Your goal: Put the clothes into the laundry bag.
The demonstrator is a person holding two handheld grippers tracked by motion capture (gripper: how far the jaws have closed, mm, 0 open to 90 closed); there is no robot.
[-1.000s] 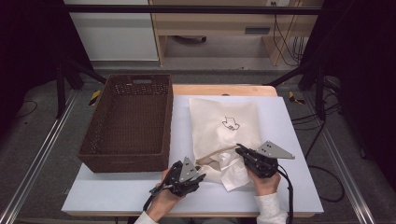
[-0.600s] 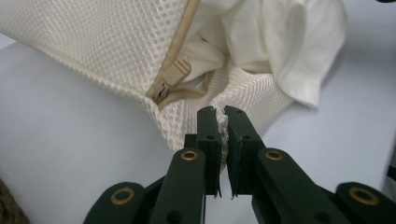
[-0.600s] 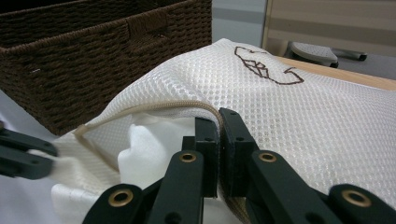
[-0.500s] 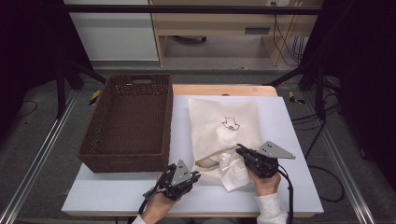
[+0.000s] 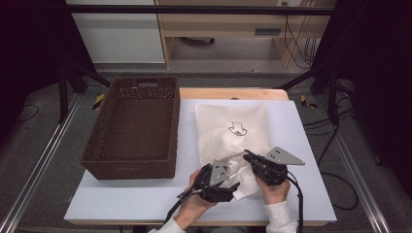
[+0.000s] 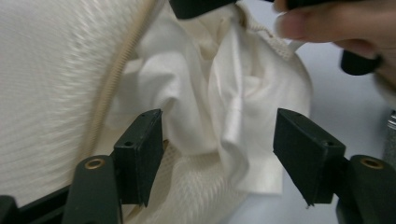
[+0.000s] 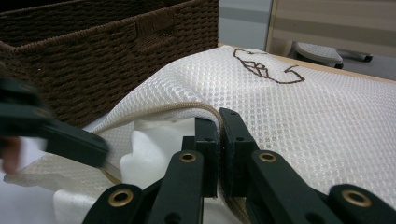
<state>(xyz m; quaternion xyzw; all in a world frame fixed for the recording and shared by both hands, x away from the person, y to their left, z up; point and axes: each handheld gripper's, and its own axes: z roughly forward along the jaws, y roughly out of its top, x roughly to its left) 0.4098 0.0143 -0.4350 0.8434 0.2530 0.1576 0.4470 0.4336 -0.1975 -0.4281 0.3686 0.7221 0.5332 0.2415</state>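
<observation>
- A cream mesh bag lies flat on the right half of the worktop, with a small dark stitched emblem near its middle.
- White cloth bulges in crumpled folds out of the bag's near, open end, by the worktop's front edge.
- The bag's tan zip edge is lifted off the cloth in an arch at that opening.
- The right gripper has its jaws pressed together on the zip edge, holding the mesh up; in the high view it sits at the bag's near right corner.
- The left gripper has its jaws spread wide on either side of a fold of the white cloth; whether they touch it I cannot tell.
- In the left gripper view, fingers of the right hand and a black part of the other gripper crowd the top, just above the cloth.
- A dark brown wicker basket stands on the left of the worktop, just beside the bag's left edge.
- Behind the worktop stand a pale wooden bench and a white cabinet, with cables hanging at the right.
- Metal rails run along the floor on both sides.
</observation>
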